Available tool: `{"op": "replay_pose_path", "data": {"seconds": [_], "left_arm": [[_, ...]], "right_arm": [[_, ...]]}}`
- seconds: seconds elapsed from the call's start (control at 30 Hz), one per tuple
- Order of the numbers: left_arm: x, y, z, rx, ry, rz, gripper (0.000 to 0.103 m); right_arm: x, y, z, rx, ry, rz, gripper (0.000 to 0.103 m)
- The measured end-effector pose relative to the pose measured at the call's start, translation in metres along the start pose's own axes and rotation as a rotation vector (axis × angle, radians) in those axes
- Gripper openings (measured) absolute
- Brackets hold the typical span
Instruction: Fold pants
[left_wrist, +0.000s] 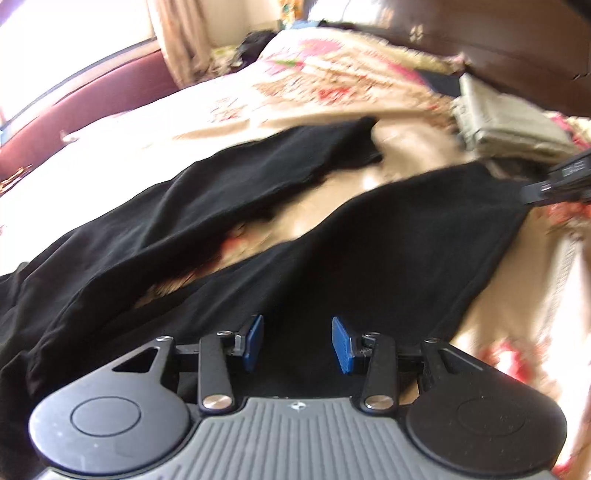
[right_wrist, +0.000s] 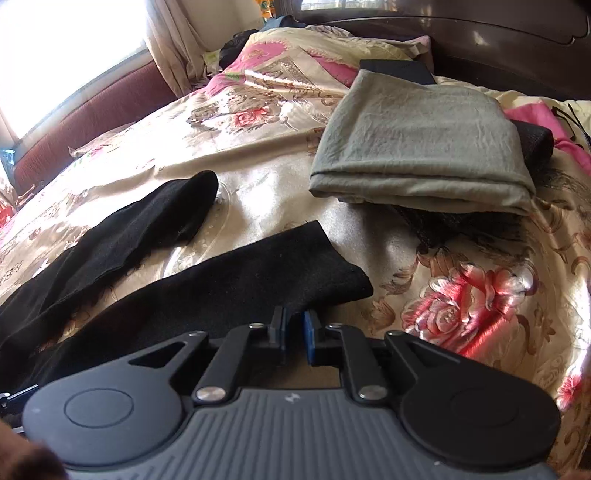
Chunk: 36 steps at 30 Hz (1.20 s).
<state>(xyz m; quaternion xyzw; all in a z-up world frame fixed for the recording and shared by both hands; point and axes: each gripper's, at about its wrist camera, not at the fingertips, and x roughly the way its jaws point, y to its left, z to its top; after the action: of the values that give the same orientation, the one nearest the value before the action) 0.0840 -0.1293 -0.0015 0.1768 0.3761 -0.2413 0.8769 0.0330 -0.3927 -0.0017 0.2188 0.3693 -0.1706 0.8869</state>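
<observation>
Black pants (left_wrist: 332, 258) lie spread on a floral bedspread (left_wrist: 184, 122), their two legs apart in a V. My left gripper (left_wrist: 297, 343) hovers over the near leg with its blue pads (left_wrist: 255, 343) well apart and nothing between them. In the right wrist view the near leg (right_wrist: 240, 291) ends in a hem just ahead of my right gripper (right_wrist: 295, 334). Its jaws stand a narrow slit apart at the leg's lower edge, and the fabric lies flat. The far leg (right_wrist: 147, 221) rests to the left. The right gripper (left_wrist: 561, 181) also shows at the left view's right edge.
A folded grey-green garment (right_wrist: 417, 155) lies on the bed beyond the hems, on top of dark mesh fabric (right_wrist: 461, 221). A dark wooden headboard (right_wrist: 480, 37) runs along the back. A bright window with a curtain (right_wrist: 173, 48) is at the left.
</observation>
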Motion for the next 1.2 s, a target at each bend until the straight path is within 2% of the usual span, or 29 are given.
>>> {"op": "replay_pose_path", "data": {"seconds": [0.1,0.23,0.43,0.67,0.73,0.8,0.93,1.1,1.2], "left_arm": [[0.003,0.008,-0.008,-0.023,0.037,0.019,0.055],[-0.003,0.018,-0.015,-0.059,0.033,0.008,0.056],[-0.018,0.034,-0.022,-0.078,0.006,0.037,0.056],[-0.017,0.074,-0.032,-0.145,0.037,0.111,0.057],[-0.013,0.086,-0.037,-0.174,0.055,0.105,0.062],[-0.01,0.092,-0.041,-0.189,0.061,0.092,0.065],[-0.01,0.097,-0.042,-0.176,0.051,0.08,0.067],[-0.022,0.103,-0.041,-0.19,0.007,0.073,0.066],[-0.024,0.113,-0.046,-0.225,0.01,0.063,0.067]], "right_arm": [[-0.009,0.002,-0.004,-0.01,-0.005,-0.028,0.014],[-0.021,0.023,-0.007,-0.069,-0.013,-0.013,0.014],[-0.005,0.094,-0.021,-0.222,0.056,0.156,0.017],[0.027,0.174,-0.055,-0.428,0.125,0.315,0.017],[0.04,0.186,-0.063,-0.473,0.164,0.326,0.019],[0.053,0.194,-0.071,-0.505,0.206,0.301,0.02],[0.048,0.202,-0.068,-0.541,0.203,0.294,0.021],[0.032,0.213,-0.062,-0.575,0.153,0.351,0.021],[0.035,0.225,-0.067,-0.61,0.158,0.379,0.027]]}}
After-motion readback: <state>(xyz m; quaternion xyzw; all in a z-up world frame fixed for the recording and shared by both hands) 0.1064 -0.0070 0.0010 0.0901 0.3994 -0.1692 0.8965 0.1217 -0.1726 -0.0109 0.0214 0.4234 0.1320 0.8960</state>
